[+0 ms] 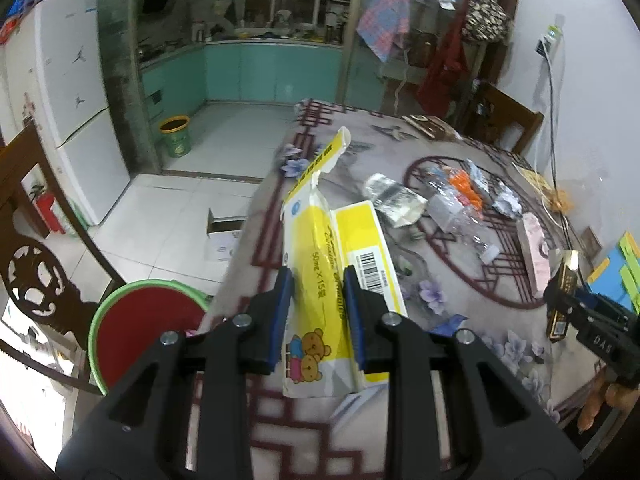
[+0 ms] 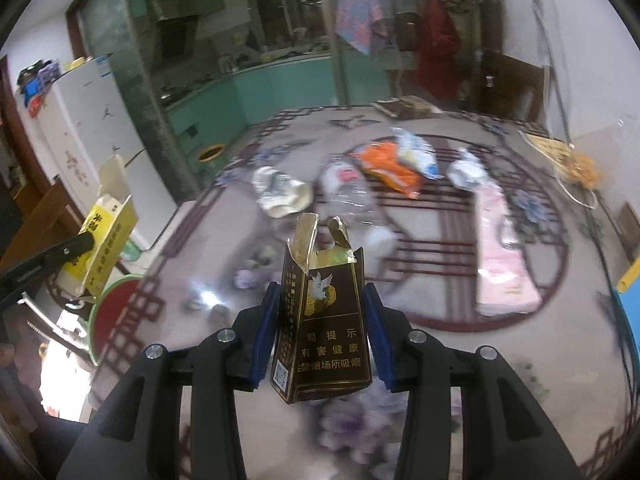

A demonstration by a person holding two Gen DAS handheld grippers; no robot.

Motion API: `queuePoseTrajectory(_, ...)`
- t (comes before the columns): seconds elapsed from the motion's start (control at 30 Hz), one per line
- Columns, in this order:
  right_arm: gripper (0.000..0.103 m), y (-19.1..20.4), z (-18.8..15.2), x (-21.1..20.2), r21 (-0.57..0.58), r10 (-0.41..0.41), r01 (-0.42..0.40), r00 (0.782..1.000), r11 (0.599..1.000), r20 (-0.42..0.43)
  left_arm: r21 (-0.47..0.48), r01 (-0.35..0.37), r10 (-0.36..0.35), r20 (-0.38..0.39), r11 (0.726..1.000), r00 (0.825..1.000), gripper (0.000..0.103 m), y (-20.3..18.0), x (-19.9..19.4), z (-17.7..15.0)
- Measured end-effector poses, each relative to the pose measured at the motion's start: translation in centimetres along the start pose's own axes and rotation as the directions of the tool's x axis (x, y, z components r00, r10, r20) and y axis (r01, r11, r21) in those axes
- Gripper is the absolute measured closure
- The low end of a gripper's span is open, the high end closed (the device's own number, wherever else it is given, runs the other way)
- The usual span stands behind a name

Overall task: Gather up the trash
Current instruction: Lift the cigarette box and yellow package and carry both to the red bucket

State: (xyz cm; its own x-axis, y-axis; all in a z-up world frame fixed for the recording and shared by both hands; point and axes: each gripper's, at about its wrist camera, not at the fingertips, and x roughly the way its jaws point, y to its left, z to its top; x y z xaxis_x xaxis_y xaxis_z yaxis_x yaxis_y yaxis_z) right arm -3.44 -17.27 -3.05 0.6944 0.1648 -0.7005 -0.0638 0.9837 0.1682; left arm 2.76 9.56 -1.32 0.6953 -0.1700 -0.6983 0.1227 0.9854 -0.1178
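The left tongs (image 1: 318,280) are clenched on a flattened yellow-and-white medicine box (image 1: 320,248), the blue pads pinching its thin card near the lower half so the torn top flap sticks up and away; gripping it edge-on like this keeps the floppy card from folding over. The right tongs (image 2: 320,312) grasp a dark brown cigarette pack (image 2: 324,328) across its width, its gold-lined lid ripped open and standing ragged above the pads. Both pieces hang above the desk (image 1: 460,312), which wears a smooth grey cloth printed with maroon lattice and purple flowers. Beside the desk's near left edge sits a round bin (image 1: 120,320) with a green rim and red inside, probably where both pieces are meant to drop, since the medicine box already hangs near it. More rubbish lies well apart in the middle of the cloth: a crushed clear plastic bottle (image 2: 348,192), a crumpled silvery wrapper (image 2: 280,196), an orange snack bag (image 2: 388,168), a wad of white paper (image 2: 466,172) and a long pale pink packet (image 2: 500,256). The card items are light and stiff enough to hold by squeezing; the bottle looks slippery and springy, so it may need a firmer pinch.
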Motion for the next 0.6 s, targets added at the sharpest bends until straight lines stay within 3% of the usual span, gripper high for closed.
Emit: queuePoseTrajectory(0.6, 0.063, 11.2, 1.4, 2.3, -0.124, 0.135, -0.136, 0.991, 0.983, -0.011, -0.126, -0.064, 0.068, 0.024, 0.99, 0.997, 0.077, 7.3, -1.9, -0.5)
